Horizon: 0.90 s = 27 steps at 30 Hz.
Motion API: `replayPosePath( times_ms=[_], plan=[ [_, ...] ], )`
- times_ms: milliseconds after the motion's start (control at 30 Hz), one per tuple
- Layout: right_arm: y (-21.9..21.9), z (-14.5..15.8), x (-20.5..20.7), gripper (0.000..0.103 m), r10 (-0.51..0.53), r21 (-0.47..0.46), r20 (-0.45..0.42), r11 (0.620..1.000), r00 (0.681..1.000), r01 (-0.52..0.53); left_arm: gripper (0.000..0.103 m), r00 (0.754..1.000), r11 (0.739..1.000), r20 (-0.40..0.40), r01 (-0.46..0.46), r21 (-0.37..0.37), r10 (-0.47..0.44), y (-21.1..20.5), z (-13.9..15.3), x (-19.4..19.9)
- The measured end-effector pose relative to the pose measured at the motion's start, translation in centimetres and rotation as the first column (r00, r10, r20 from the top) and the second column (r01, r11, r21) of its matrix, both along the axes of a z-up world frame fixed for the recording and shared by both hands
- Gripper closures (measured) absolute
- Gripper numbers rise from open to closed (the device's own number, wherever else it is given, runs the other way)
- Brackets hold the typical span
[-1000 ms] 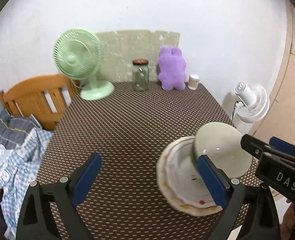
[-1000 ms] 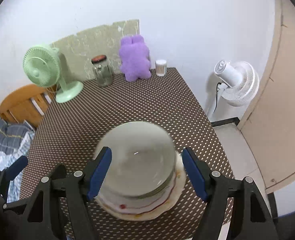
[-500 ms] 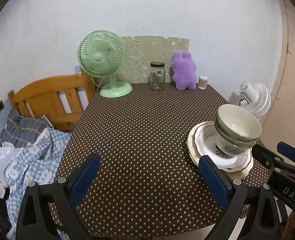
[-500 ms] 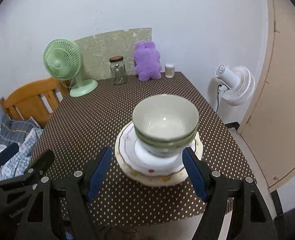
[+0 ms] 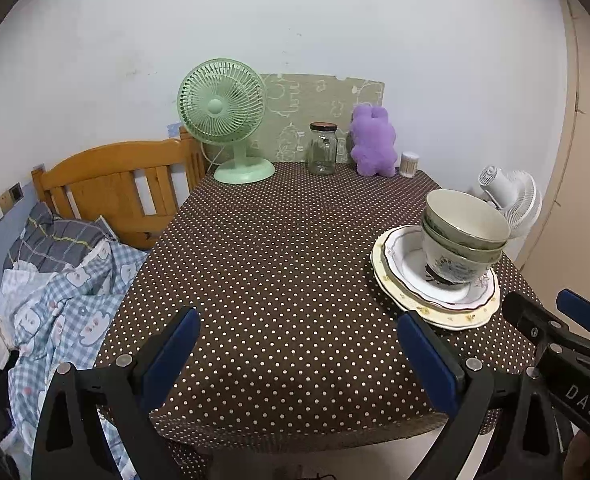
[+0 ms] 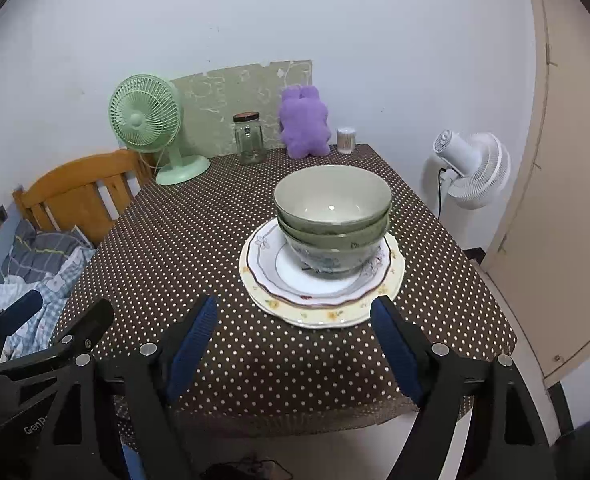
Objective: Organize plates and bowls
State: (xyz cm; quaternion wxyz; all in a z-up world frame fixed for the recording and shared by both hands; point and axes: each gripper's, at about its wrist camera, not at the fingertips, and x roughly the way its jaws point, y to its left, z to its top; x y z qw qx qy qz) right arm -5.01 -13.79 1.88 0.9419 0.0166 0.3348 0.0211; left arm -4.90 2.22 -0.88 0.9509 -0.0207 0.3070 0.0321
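Right wrist view: showed the right tongs (image 6: 293, 308) spread wide, just opened a little further, gripping nothing, with no pad pressed on anything. Caught only the near rim of the plates (image 6: 323, 318) in the gap between the tips, seemingly just beyond them rather than within reach of the pads. Found the bowls (image 6: 333, 216) nested upright, mouths up, seated in the middle of the stacked plates, all resting on the table (image 6: 155, 248) toward its near right part. Lay straight ahead of the right tongs, a little below the line of the fingers, centred on the gap. No long axis to reckon with: round ware, open to approach from any side alike. Looked different in the left wrist view: left tongs (image 5: 298, 316) likewise gaping and empty, aimed over bare dotted cloth, with bowls (image 5: 463, 236) and plates (image 5: 435, 306) off to the right, past the right-hand finger. Judged the right hand the nearer and the better lined up; judged a swing to the right needed for the left. Seemed already sorted, bowls on plates, so judged little left beyond drawing back or nudging the pile inward from the table's edge.
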Motion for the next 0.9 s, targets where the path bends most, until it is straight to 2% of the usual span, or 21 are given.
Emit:
replayPosePath(
  times_ms=[900],
  plan=[
    [-0.9, -0.7, -0.8, 0.022, 0.002, -0.001, 0.020, 1.000, 1.000, -0.002, 0.000, 0.999, 1.000, 0.032, -0.020, 0.012, 0.020, -1.1, 0.0, -1.2]
  ],
)
